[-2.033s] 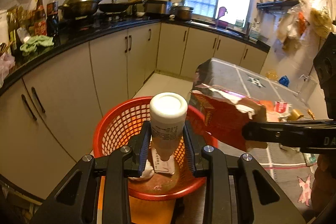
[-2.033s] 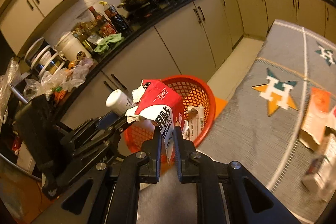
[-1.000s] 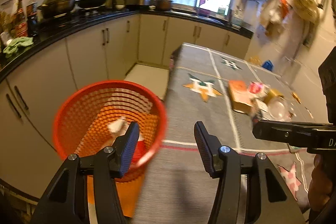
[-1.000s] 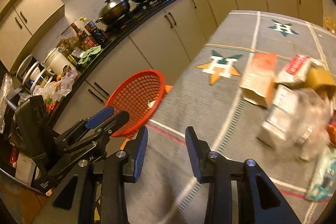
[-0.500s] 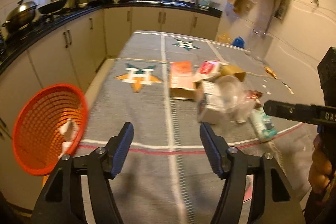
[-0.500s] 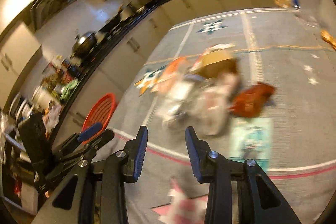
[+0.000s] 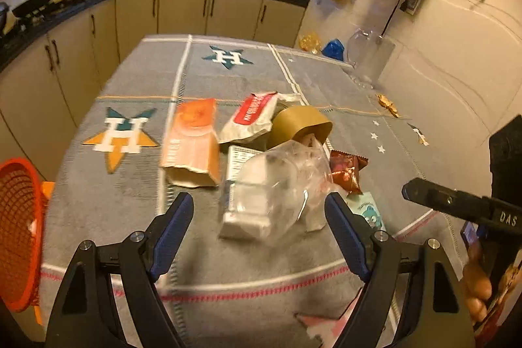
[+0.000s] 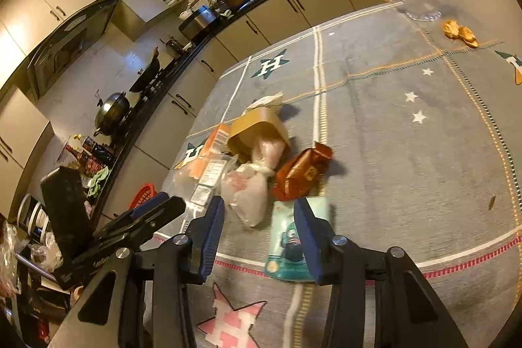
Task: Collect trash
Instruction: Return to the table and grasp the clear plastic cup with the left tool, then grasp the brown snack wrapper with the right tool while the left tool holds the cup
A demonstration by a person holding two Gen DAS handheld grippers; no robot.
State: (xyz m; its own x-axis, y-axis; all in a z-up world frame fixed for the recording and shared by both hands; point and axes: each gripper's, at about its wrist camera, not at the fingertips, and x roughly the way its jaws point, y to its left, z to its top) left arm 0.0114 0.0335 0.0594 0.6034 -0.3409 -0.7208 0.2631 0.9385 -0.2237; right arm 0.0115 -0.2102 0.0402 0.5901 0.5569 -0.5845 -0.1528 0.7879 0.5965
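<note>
Trash is lying in a loose pile on the grey tablecloth: an orange carton on its side, a red-and-white packet beside it, a brown paper cup tipped over behind, a clear plastic bag over a white box, a dark red wrapper to the right, and a teal pouch nearest the edge. The left gripper is hovering just short of the plastic bag, its jaws spread wide and holding nothing. The right gripper is hanging over the teal pouch, its jaws also parted and gripping nothing; whether a finger is touching the pouch cannot be told. The red basket is sitting off the table's left edge, well apart from the pile. A glass jug is standing at the far corner.
</note>
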